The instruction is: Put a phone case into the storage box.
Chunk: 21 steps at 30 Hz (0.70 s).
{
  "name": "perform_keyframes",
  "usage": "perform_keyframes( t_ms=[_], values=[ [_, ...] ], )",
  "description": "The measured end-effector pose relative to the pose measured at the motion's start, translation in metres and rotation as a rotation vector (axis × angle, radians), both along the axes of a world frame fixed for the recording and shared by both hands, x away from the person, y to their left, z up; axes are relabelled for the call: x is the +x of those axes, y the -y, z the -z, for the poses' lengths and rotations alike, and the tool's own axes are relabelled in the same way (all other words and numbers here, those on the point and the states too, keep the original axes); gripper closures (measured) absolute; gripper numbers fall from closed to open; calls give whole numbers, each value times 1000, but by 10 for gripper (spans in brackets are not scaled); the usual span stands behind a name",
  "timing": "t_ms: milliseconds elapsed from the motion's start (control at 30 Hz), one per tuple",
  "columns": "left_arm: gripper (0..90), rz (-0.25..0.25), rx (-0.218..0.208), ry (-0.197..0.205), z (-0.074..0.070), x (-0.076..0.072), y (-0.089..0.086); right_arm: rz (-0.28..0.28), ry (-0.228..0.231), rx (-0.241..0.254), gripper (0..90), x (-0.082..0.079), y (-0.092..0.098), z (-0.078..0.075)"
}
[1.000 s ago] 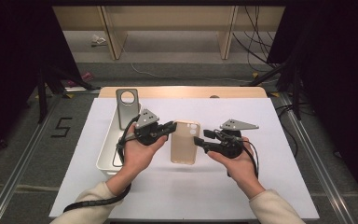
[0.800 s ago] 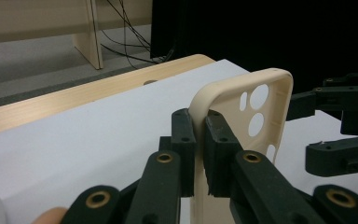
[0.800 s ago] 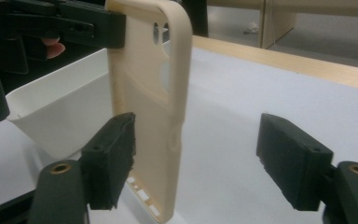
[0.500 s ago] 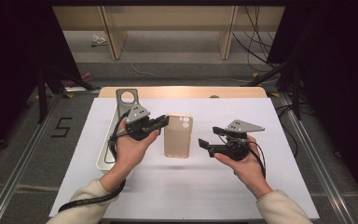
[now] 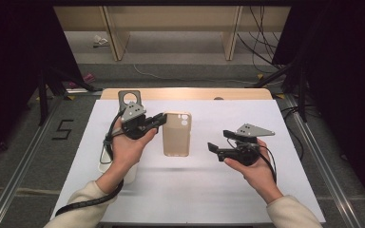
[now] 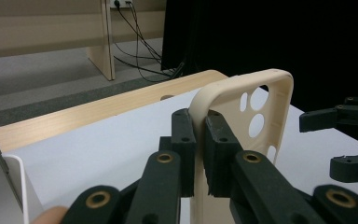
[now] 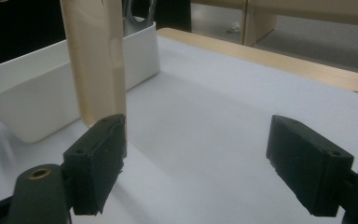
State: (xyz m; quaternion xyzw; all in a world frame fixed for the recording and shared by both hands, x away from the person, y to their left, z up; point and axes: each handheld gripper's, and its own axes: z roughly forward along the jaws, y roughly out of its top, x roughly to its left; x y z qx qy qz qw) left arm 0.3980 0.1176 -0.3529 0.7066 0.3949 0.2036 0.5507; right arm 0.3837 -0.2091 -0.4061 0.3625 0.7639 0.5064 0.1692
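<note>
Grip on the phone case (image 5: pixel 176 134) sits with our left gripper (image 5: pixel 158 121) alone: its 2 fingers (image 6: pixel 184 140) pinch the case's side wall near the camera cut-outs, closed almost fully because that wall is thin. We hold the beige case up off the white table (image 5: pixel 275 118), between our 2 hands, open side up so the lens holes show. Our right gripper (image 5: pixel 212 147) stands well apart from the case, and its fingers (image 7: pixel 98 163) have just been opening wide, with nothing between them. We judge this a handover, with the right side freeing the case. The white bin (image 7: pixel 32 112) lies behind our left hand (image 5: pixel 126 149), a likely place for the case.
</note>
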Motion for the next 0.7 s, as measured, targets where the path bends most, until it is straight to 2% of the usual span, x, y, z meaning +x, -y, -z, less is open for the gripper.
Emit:
perform_keyframes(
  t_ms=[700],
  values=[
    [839,-33,-16,29,-12,1,-15,38,-1,5,201,-10,26,2]
  ],
)
